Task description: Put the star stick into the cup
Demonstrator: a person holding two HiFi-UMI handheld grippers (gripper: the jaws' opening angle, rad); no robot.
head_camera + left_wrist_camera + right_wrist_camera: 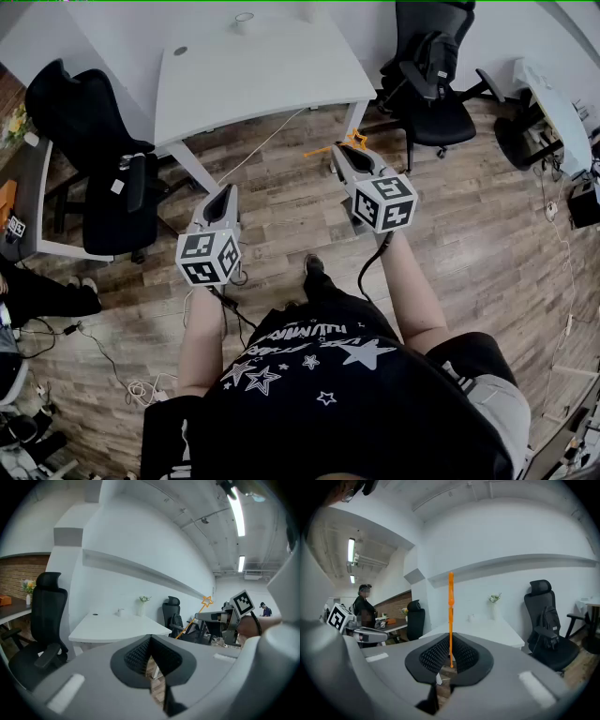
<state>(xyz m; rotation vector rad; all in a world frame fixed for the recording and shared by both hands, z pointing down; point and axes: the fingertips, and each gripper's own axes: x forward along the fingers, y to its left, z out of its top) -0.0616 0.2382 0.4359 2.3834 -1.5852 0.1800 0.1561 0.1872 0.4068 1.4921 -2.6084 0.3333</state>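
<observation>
The orange star stick (349, 143) is pinched in my right gripper (343, 148), held over the wood floor just in front of the white table (281, 84). In the right gripper view the stick (451, 611) stands upright between the shut pads (436, 656). A small white cup (472, 618) sits far back on the table, also seen as a round rim (244, 19) in the head view. My left gripper (225, 190) hangs to the left, shut and empty (150, 637). From it I see the star (206, 601) and the right gripper (208, 617).
Black office chairs stand left (103, 178) and right (431, 84) of the table. A vase of flowers (493, 605) is beside the cup. Cables (141, 384) lie on the floor at the left. A dark desk (19, 197) is far left, and a person (363, 604) stands there.
</observation>
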